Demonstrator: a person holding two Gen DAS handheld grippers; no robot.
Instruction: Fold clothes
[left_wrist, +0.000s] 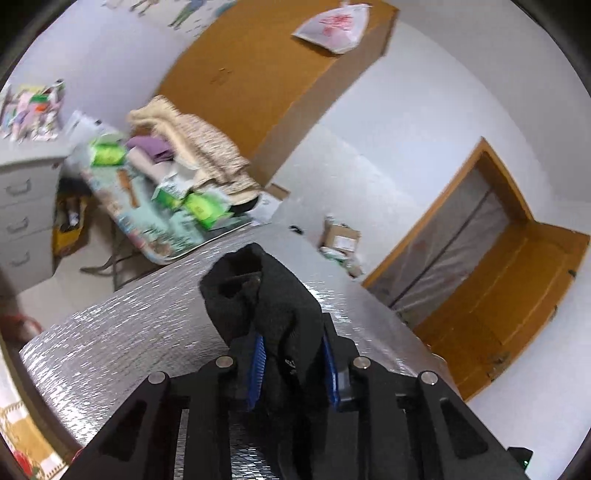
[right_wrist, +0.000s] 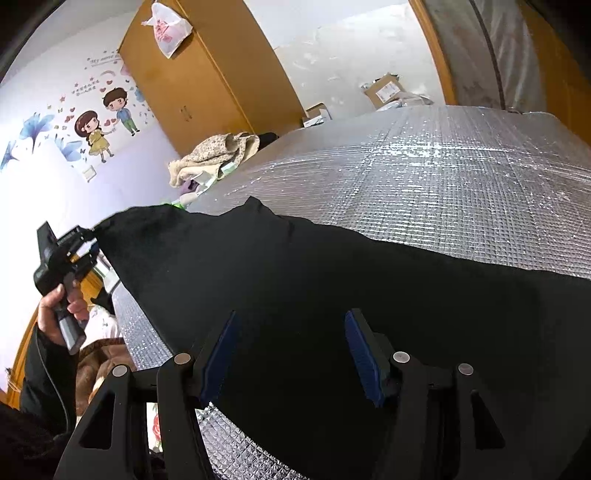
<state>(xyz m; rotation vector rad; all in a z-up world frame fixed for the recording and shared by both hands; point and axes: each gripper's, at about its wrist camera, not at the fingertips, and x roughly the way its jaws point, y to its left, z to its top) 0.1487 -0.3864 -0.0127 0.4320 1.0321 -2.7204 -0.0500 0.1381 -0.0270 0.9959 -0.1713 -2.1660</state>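
Left wrist view: close above the silver-covered counter (left_wrist: 129, 332), facing the wardrobe (left_wrist: 266, 81) and doorway. Right wrist view: low over the black garment (right_wrist: 332, 295), facing the same wardrobe (right_wrist: 207, 81). Shared: counter (right_wrist: 424, 166), garment (left_wrist: 266, 291), wardrobe.

The black garment (right_wrist: 332, 295) runs off the right and bottom edges of the right wrist view, hiding the silver mat (right_wrist: 443, 177) beneath. In the left wrist view, motion blur smears the cluttered table (left_wrist: 162, 218); the green packs (left_wrist: 203, 210) are possibly tissues.
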